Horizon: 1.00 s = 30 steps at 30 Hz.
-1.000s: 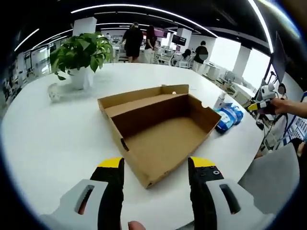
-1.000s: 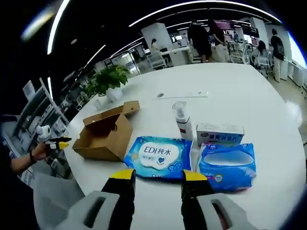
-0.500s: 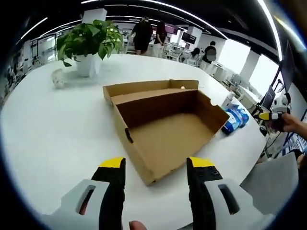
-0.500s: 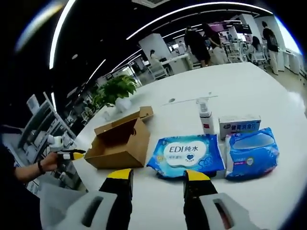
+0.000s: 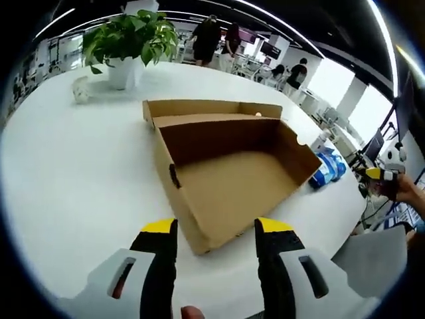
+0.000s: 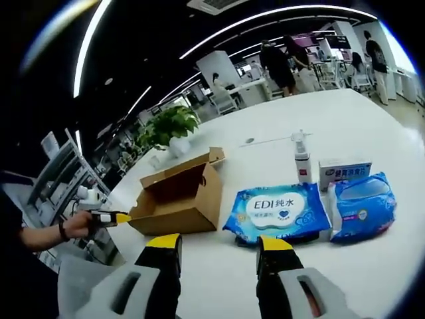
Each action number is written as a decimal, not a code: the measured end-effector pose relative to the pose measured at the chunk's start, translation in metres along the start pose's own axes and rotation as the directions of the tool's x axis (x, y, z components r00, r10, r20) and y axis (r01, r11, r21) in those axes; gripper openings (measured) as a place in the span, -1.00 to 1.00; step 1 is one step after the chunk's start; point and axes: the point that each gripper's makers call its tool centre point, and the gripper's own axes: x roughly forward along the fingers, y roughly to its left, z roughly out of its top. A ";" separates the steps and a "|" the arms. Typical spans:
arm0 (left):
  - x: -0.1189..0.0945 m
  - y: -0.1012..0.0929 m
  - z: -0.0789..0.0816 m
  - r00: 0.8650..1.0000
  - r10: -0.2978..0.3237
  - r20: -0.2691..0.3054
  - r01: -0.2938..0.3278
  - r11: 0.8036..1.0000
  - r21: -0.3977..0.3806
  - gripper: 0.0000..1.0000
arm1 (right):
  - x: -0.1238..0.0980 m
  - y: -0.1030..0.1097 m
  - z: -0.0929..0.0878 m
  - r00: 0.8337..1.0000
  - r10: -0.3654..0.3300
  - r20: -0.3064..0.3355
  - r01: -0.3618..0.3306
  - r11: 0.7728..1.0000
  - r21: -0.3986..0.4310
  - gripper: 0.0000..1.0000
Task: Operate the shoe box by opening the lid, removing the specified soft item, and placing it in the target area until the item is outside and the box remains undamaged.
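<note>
An open brown cardboard shoe box (image 5: 226, 173) lies on the white table (image 5: 73, 173), its lid folded back flat behind it; the inside is bare. My left gripper (image 5: 216, 229) stands open just short of the box's near corner, holding nothing. In the right gripper view the same box (image 6: 182, 196) sits left of centre, and two blue soft wipe packs lie to its right: one marked EDI (image 6: 280, 211) and a second pack (image 6: 362, 206). My right gripper (image 6: 219, 244) is open above the table in front of the EDI pack. The left gripper (image 6: 113, 217) also appears there, held in a hand.
A potted plant (image 5: 129, 43) and a small white object (image 5: 81, 97) stand at the far side of the table. A pump bottle (image 6: 303, 165) and a white carton (image 6: 344, 171) stand behind the packs. The blue pack (image 5: 327, 169) lies right of the box. People stand in the background.
Both cameras have shifted: the left view has come closer over the box, and the right view has swung so the box and packs sit further right. Both grippers stay open.
</note>
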 end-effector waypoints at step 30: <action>0.006 0.018 -0.003 0.996 0.054 -0.067 -0.055 0.998 -0.017 -0.75 | 0.017 0.036 -0.025 0.998 0.039 -0.052 -0.040 0.999 -0.012 -0.17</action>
